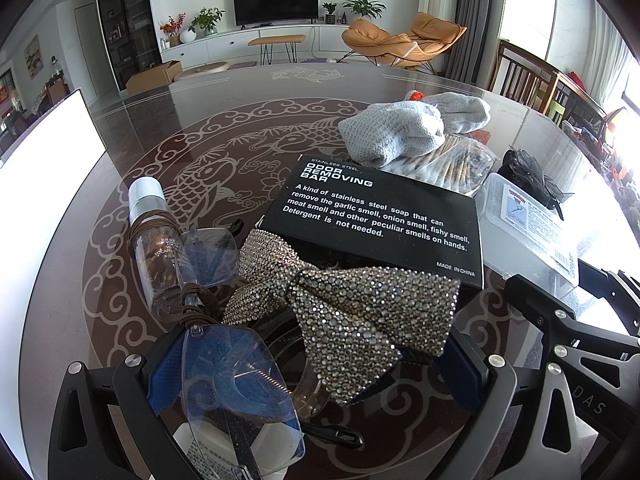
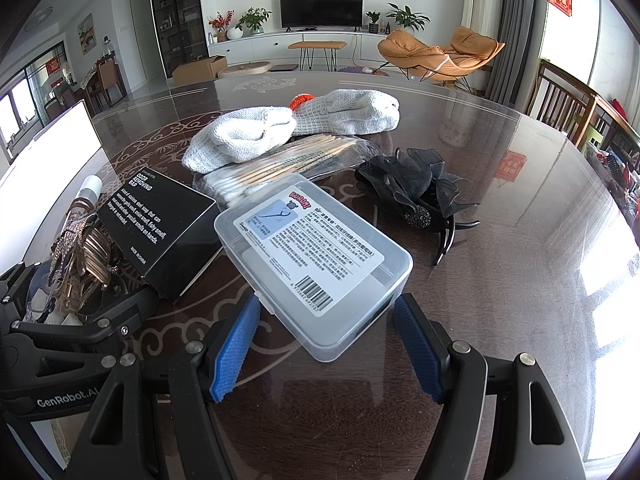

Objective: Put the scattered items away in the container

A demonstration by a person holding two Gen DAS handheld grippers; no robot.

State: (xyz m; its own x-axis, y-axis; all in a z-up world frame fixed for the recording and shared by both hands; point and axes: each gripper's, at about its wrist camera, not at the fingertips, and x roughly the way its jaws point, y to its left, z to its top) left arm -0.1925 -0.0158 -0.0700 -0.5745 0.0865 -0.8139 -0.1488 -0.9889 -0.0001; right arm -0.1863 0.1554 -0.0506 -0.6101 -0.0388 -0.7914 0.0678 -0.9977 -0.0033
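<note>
R tool (image 2: 326, 344) astride clear box (image 2: 316, 264)

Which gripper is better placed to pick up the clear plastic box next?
Right. The right gripper is open with the plastic box already between its blue fingers. The left gripper sits over the rhinestone bow, with the box off to its side.

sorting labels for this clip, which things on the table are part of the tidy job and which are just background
Job items: rhinestone bow, glasses, small bottle, black box, clear plastic case, cotton swabs, grey socks, black hair clip.

Background: TV, orange chair, wooden chairs.
</note>
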